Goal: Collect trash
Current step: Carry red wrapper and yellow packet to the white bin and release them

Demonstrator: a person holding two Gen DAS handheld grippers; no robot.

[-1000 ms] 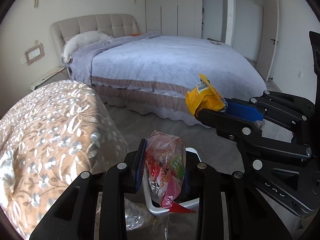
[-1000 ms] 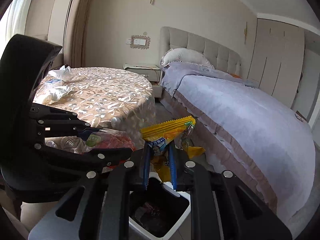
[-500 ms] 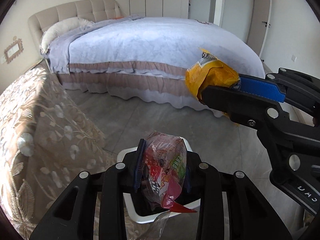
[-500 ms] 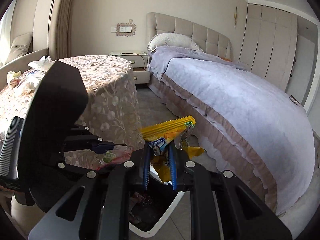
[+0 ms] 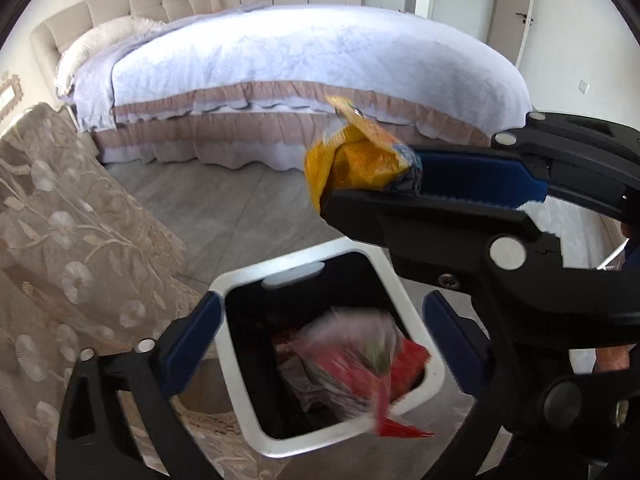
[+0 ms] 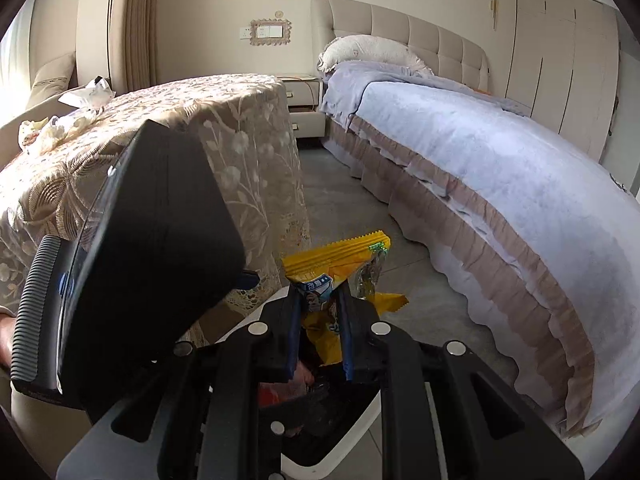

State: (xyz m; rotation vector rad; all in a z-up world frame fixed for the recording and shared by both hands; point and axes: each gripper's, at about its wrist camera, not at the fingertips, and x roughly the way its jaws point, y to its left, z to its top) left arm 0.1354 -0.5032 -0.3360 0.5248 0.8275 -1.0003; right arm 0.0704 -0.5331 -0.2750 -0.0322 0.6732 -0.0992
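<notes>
A white square bin with a black liner stands on the floor below both grippers. My left gripper is open right above it. A red and clear snack bag, blurred by motion, is falling into the bin. My right gripper is shut on a yellow snack bag and holds it above the bin's far right side; the bag also shows in the left wrist view. The bin shows below the right gripper with trash inside.
A round table with a beige lace cloth stands left of the bin, with crumpled wrappers on top. A bed with a lilac cover lies to the right. Grey tiled floor runs between them.
My left gripper has opened and let go of the red snack bag, which drops into the bin. Both grippers have tilted down over the bin. The right gripper still holds the yellow bag.
</notes>
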